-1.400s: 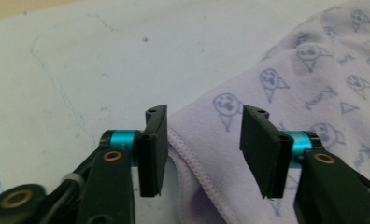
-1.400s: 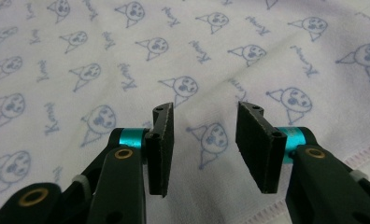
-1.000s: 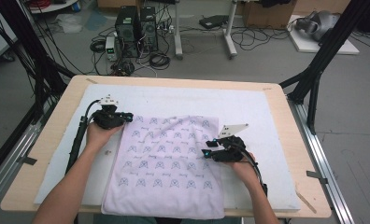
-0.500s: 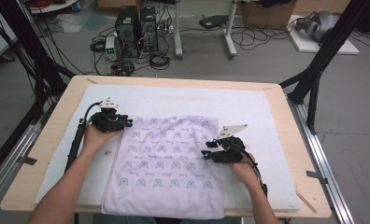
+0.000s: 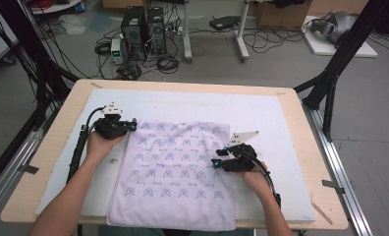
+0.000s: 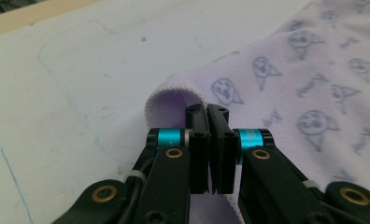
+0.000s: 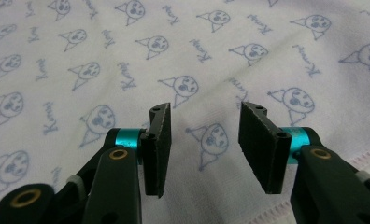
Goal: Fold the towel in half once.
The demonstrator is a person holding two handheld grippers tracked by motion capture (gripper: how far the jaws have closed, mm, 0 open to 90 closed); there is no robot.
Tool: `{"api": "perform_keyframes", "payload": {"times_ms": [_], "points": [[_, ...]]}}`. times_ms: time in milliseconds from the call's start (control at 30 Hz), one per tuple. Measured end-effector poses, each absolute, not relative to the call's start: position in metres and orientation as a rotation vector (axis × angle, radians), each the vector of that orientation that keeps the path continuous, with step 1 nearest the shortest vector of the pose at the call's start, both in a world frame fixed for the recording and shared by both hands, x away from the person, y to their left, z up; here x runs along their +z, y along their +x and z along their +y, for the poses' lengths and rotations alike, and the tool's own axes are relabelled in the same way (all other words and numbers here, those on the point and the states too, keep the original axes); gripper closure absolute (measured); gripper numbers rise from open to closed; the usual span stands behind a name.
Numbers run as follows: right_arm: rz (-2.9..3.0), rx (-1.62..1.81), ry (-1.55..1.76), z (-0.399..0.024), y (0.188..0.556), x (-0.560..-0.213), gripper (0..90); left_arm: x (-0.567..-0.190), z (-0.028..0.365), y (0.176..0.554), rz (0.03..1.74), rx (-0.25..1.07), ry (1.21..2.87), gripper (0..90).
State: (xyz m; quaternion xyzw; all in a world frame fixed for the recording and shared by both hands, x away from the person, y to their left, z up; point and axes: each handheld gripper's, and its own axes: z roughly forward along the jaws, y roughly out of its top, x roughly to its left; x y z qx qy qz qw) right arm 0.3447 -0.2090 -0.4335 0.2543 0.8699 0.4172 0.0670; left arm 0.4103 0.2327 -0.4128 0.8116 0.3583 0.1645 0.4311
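- While the lilac cloth (image 5: 175, 169), printed with cartoon faces and script too small to be read, lay on the counter (image 5: 276, 115), its edge was clamped by the left gripper (image 6: 210, 112), whose jaws had just been closing.
- The right gripper (image 7: 204, 123) was held apart above the cloth.

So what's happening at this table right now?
A person works on a lilac printed cloth spread on the white mat, a gripper in each hand. The left gripper has just been closing and now pinches the cloth's edge near a far corner, a small fold of fabric curling up beside its jaws. The right gripper hovers with open jaws over the cloth near its right hem, nothing between them. The cloth otherwise lies flat; no fold made yet.
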Motion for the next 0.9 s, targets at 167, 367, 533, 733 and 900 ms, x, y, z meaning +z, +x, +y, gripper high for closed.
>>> {"api": "perform_keyframes", "payload": {"times_ms": [167, 367, 533, 733, 900], "points": [[2.616, 1.259, 0.769, -0.211, 0.341, -0.431, 52.6, -0.413, 0.225, 0.373, 0.764, 0.335, 2.076, 86.6], [2.604, 1.258, 0.784, -0.215, 0.341, -0.429, 51.8, -0.418, 0.219, 0.346, 0.656, 0.235, 2.178, 70.7], [2.613, 1.236, 0.791, -0.214, 0.342, -0.431, 51.3, -0.399, 0.221, 0.355, 0.681, 0.29, 2.097, 68.9], [2.623, 1.22, 0.787, -0.212, 0.344, -0.434, 51.0, -0.394, 0.211, 0.368, 0.692, 0.35, 2.06, 67.3], [2.636, 1.206, 0.787, -0.21, 0.343, -0.435, 50.6, -0.413, 0.203, 0.384, 0.763, 0.352, 2.165, 64.2]]}}
